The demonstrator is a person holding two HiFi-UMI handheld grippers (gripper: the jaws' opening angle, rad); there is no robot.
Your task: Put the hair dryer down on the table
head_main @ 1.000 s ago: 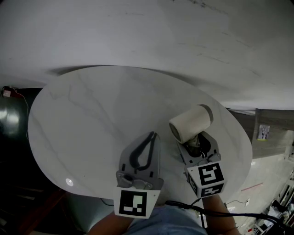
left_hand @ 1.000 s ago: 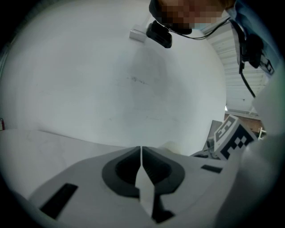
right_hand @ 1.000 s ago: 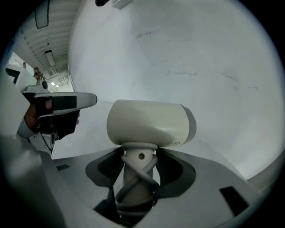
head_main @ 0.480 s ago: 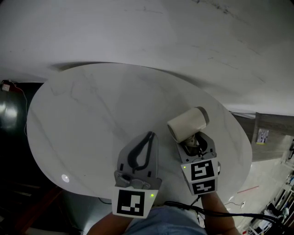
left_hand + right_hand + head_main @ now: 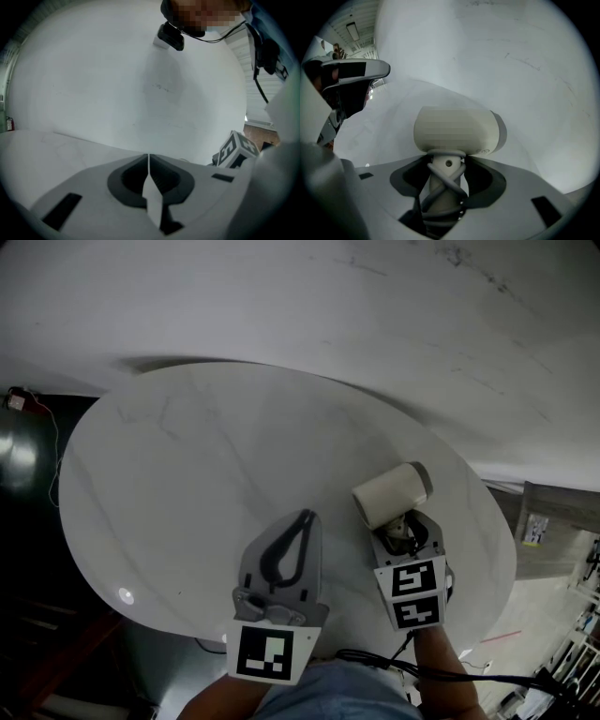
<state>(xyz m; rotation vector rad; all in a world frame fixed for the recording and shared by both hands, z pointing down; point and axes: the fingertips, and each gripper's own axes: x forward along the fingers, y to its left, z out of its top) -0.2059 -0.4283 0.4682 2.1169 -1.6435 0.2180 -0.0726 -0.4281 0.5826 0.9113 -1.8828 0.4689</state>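
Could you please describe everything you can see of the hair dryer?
The hair dryer is cream, plastic-looking: a stubby barrel with a greyer ring at one end, on a handle wound with cord. The right tool is shut on that handle, holding it over the round white table; whether it touches the table is unclear.

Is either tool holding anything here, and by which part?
The right tool grips the hair dryer by its cord-wrapped handle; the left tool is shut, empty.
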